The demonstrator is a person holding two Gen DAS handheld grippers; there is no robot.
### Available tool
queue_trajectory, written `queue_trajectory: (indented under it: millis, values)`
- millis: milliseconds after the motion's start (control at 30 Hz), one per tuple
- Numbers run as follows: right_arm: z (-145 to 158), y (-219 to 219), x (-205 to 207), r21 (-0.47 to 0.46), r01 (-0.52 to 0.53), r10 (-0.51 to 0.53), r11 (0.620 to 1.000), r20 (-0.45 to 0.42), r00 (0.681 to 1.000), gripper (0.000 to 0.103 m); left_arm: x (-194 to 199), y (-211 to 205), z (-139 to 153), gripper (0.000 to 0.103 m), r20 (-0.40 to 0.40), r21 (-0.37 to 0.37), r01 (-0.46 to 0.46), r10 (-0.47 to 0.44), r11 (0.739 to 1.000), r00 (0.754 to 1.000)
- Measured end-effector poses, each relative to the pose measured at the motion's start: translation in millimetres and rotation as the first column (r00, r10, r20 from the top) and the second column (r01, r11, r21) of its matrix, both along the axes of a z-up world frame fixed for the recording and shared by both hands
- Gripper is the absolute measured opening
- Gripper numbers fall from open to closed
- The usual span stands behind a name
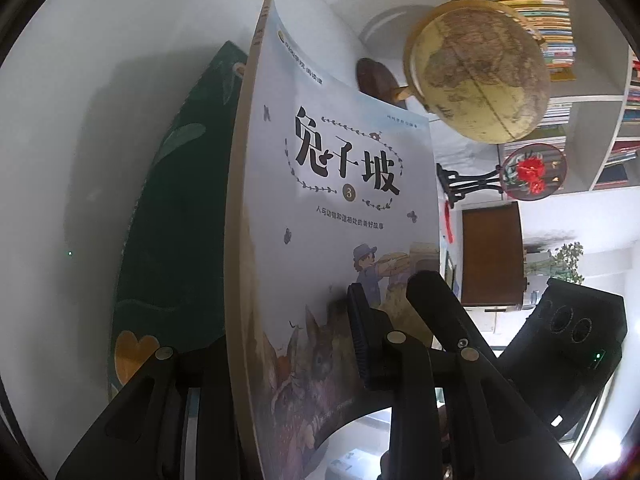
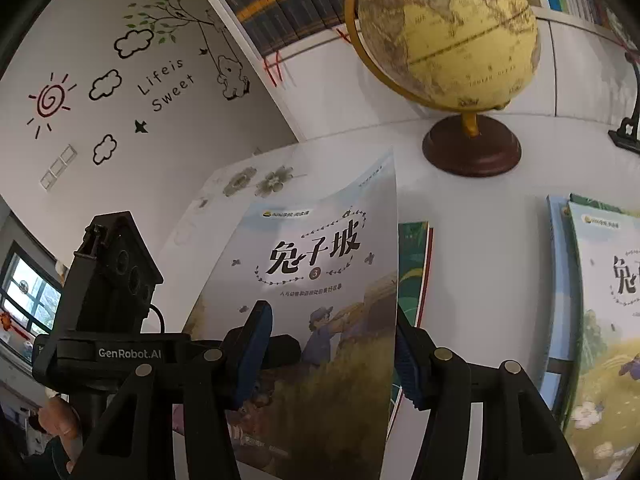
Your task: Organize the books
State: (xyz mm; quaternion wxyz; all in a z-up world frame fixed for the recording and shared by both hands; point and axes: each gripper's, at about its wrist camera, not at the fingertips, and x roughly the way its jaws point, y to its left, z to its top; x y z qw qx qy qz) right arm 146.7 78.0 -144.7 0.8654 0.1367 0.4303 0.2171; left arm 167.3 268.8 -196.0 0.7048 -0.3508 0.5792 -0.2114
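Both grippers' fingers pinching pale-blue paperback picture book (image 2: 320, 264): left gripper (image 1: 308, 344), right gripper (image 2: 324, 356), holding it above white bench (image 2: 480, 248). Green book (image 1: 176, 216) lying beneath; yellow globe (image 2: 452, 36) standing near far edge; paperback stack (image 2: 596, 320) sitting rightward; open bench between.

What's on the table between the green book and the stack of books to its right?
Nothing: in the right wrist view the white table is bare between the green book and the stack of books. The globe stands further back.

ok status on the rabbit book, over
Left gripper shut on the book, held aloft. Right gripper astride its edge, grip unclear. Green book lies beneath; globe stands beyond.
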Motion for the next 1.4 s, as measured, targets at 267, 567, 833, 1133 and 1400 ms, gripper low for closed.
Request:
queue_trajectory:
  millis: [267,567,833,1133,1400]
  values:
    - [-23,2,6,-0.023,0.015,-0.016,1.0,-0.044,0.999,0.057,11,1,-11,0.026,-0.019,-0.026,0.008,-0.008,1.0,1.0]
    - [-42,-11,5,-0.043,0.027,-0.033,0.999,-0.131,0.991,0.056,5,19,-10,0.032,-0.025,-0.026,-0.033,0.033,0.999,0.999]
    - [-47,9,7,-0.136,-0.028,0.014,0.99,-0.101,0.995,0.056,-3,34,27,0.039,0.092,0.363,-0.17,0.146,0.916,0.985]
    - [-3,-33,-18,-0.215,0.066,-0.082,0.974,-0.067,0.994,0.058,-42,-16,95,0.039,0.236,0.529,-0.172,0.05,0.831,0.97]
    - [40,-81,-56,-0.26,0.092,-0.104,0.961,-0.033,0.994,0.06,-62,-113,131,0.04,0.285,0.622,-0.066,-0.147,0.78,0.947]
